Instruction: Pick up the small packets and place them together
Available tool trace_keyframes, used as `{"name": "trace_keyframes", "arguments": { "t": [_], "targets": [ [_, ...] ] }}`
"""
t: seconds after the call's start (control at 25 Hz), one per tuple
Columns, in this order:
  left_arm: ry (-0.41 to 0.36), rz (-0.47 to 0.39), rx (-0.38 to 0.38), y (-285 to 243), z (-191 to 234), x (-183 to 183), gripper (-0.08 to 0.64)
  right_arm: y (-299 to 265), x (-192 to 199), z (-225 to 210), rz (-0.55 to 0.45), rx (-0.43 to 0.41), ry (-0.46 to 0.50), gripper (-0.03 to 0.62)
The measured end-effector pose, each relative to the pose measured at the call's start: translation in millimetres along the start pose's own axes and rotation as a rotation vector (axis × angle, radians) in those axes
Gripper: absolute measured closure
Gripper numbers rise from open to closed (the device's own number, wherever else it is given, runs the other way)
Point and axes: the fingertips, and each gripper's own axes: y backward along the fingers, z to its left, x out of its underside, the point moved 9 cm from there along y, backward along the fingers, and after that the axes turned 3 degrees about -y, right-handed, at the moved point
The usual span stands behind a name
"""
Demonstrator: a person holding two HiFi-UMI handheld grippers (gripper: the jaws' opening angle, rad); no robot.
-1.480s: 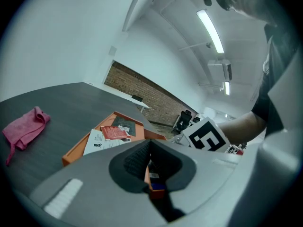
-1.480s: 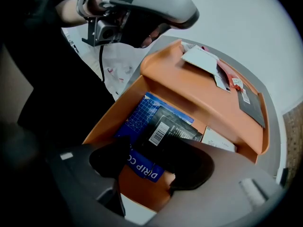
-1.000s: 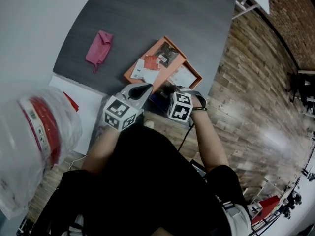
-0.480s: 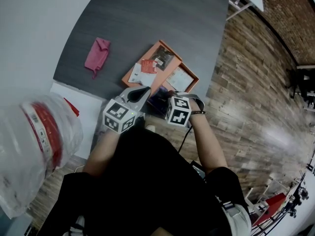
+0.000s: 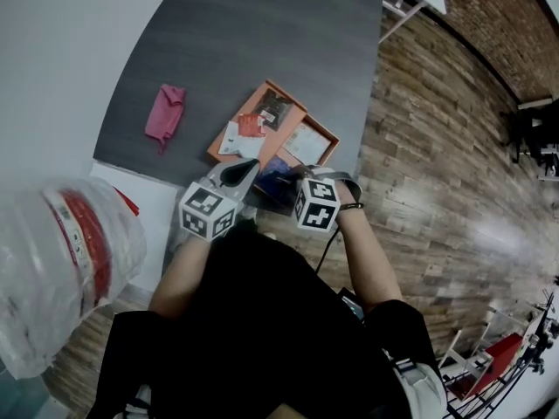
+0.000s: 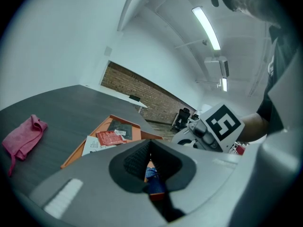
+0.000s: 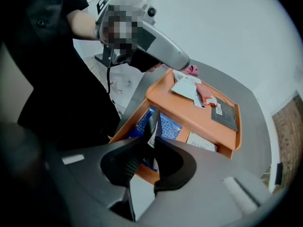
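An orange two-level tray [image 5: 234,122] lies on the dark grey table. Its raised level holds a red packet [image 7: 204,93], a dark packet [image 7: 225,115] and a white one [image 7: 185,85]. The lower compartment holds a blue packet [image 7: 168,125] and a white packet [image 7: 203,141]. My right gripper [image 7: 152,137] points steeply down over that compartment. Its jaws have just been closing and now pinch a thin dark packet with a white label [image 7: 152,121]. My left gripper [image 5: 252,165] is shut with nothing in it, hovering beside the tray's near edge [image 6: 150,144].
A pink cloth [image 5: 164,112] lies on the table left of the tray. At the lower left are a clear plastic bag with red print [image 5: 65,260] and a white surface [image 5: 153,201]. The table's edge and wooden floor [image 5: 419,147] are close on the right.
My right gripper has risen a little over the lower compartment. The left gripper has stayed where it was. The head view has shifted, so the tray sits further up-left.
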Motion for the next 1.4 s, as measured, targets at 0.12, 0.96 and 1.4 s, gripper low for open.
{"name": "trace_keyframes", "arguments": {
  "t": [0.12, 0.96, 1.4],
  "targets": [
    [-0.012, -0.005, -0.003, -0.9, 0.5, -4.1, 0.56, 11.9, 0.6, -2.3, -0.016, 0.044, -0.006, 0.526],
    [-0.056, -0.082, -0.1, 7.0, 21.6, -32.8, 0.56, 65.6, -34.0, -70.0, -0.154, 0.403, 0.023, 0.531],
    [-0.022, -0.081, -0.161, 18.6, 35.1, -26.2, 0.56, 45.6, -60.2, -103.5, -0.093, 0.501, 0.068, 0.528]
  ]
}}
